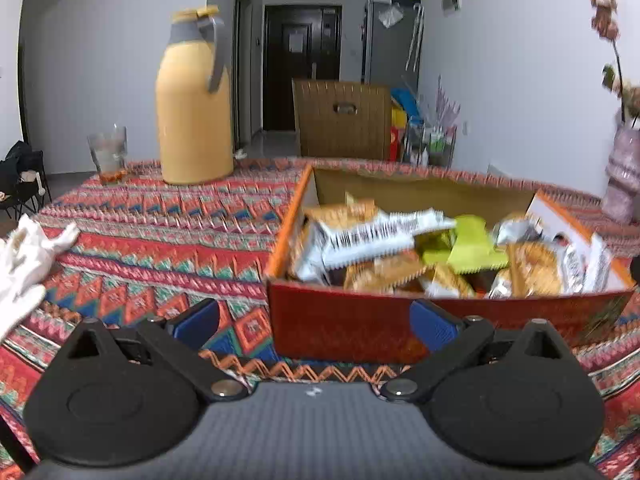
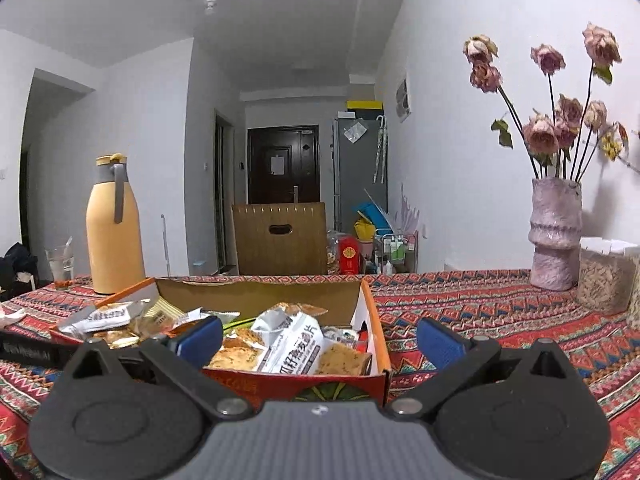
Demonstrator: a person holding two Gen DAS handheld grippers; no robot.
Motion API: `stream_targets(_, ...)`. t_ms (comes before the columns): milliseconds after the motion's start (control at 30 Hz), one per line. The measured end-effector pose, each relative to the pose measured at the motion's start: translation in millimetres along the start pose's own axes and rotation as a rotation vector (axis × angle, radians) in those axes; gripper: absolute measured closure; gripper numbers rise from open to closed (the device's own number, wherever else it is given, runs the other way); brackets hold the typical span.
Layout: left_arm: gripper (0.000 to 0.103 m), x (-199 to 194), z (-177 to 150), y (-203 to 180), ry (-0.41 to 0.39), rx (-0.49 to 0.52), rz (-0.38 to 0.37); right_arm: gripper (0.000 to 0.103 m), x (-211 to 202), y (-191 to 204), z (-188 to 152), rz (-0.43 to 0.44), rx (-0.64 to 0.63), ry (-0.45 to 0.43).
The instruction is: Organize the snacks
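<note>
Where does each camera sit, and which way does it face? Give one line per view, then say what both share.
Left wrist: on the left gripper, low before the snack box, facing over it to the yellow flask; open fingers show.
Right wrist: on the right gripper, at the box's near wall, facing the vase; open fingers show.
Shared: box, flask, dark door.

A yellow thermos stands beside a glass on the patterned tablecloth; dried roses fill a vase.

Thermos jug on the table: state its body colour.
The thermos jug is pale yellow-orange with a grey collar and handle; left wrist view shows it best.
</note>
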State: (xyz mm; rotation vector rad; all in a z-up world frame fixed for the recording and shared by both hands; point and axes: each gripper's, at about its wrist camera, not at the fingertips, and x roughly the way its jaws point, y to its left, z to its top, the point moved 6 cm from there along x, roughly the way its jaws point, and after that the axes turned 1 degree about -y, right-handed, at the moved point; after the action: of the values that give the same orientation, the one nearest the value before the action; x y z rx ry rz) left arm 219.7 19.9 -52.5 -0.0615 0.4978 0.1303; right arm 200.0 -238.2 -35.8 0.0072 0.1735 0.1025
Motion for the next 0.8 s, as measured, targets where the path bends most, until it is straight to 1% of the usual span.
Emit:
stream_targets(100,0.000,-18.7,8.9,9.1,-0.016,-0.021,-0.013,0.000,-11.0,-0.5,4.2,0.014,-0.002,0.039)
stream_targets(233,0.000,-41.9,9.4,20.1,-0.015,0.004,-0.008,0.000,-32.1,-1.4,1.8,0.019,-0.021,0.097)
stream_targets(367,0.000,-56.3,-3.1,26.2,0.021,0.038,-0.004,0.000,-53.7,-1.7,-7.7,0.020,-0.011,0.163)
stream_targets(533,0.000,-70.7,-21.8,29.4,0.053,0.041,-0.013,0.000,-75.4,-2.9,-24.0,0.017,0.031,0.225)
stream_targets(633,0.000,-78.8,-30.7,32.3,0.061,0.016,-0.021,0.000,-82.8,-5.1,-33.7,0.002,0.055,0.255)
stream_targets(733,0.000,-87.1,-37.2,36.7,0.056,-0.047,-0.043,0.000,-87.8,-7.2,-41.9,-0.004,0.081,0.279)
stream_targets(800,0.000,-90.1,-39.5,35.8,0.054,-0.052,-0.057,0.000,-89.1,-7.3,-44.6,-0.006,0.087,0.287)
